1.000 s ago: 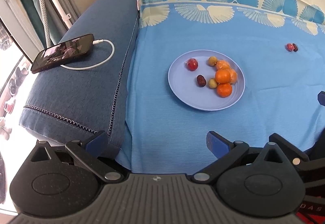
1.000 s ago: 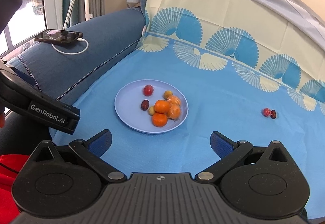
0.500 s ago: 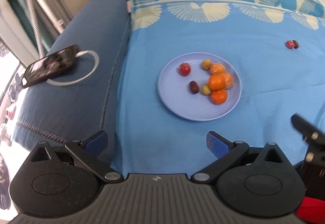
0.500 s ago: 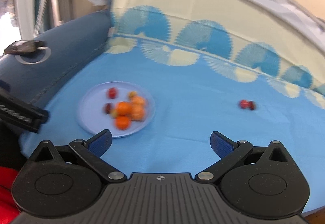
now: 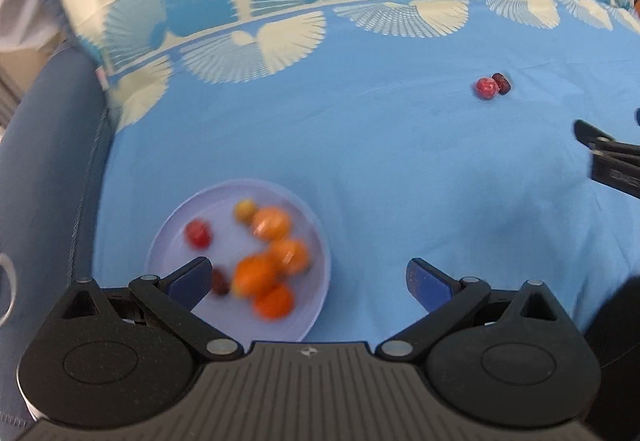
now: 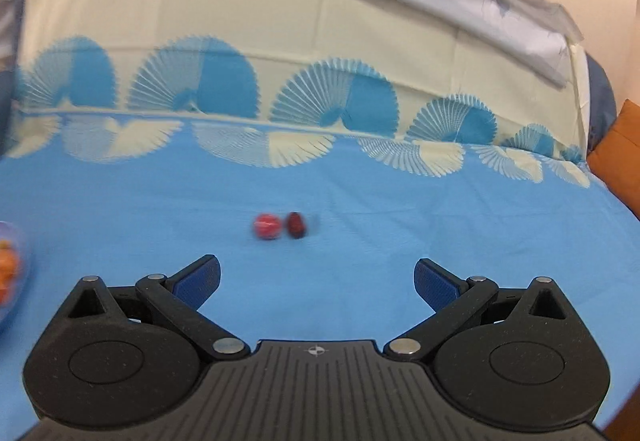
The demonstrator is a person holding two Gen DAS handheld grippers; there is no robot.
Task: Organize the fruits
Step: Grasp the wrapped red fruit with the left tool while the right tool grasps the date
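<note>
A pale lilac plate [image 5: 176, 217] lies on the blue cloth with several fruits: oranges [image 5: 258, 275], a red fruit [image 5: 197, 233], a yellow one [image 5: 245, 209] and a dark date [image 5: 219, 282]. My left gripper [image 5: 308, 281] stands open just above the plate's near right side, empty. Far to the right lie a small red fruit [image 5: 487, 87] and a dark date [image 5: 501, 82], touching. In the right wrist view the same red fruit [image 6: 267, 226] and date [image 6: 296, 225] sit ahead of my open, empty right gripper [image 6: 316, 279]. The right gripper's tip [image 5: 600, 149] shows at the left view's right edge.
A blue cloth [image 6: 400, 221] with cream fan patterns covers the seat and runs up the backrest. A denim-blue sofa arm [image 5: 44, 145] rises at left. An orange cushion [image 6: 618, 165] sits at far right. The plate's edge [image 6: 12, 269] shows at left in the right wrist view.
Both grippers have swung to the right. The plate slid toward the lower left of the left view; the loose red fruit and date now sit centred ahead of the right gripper. The phone left view.
</note>
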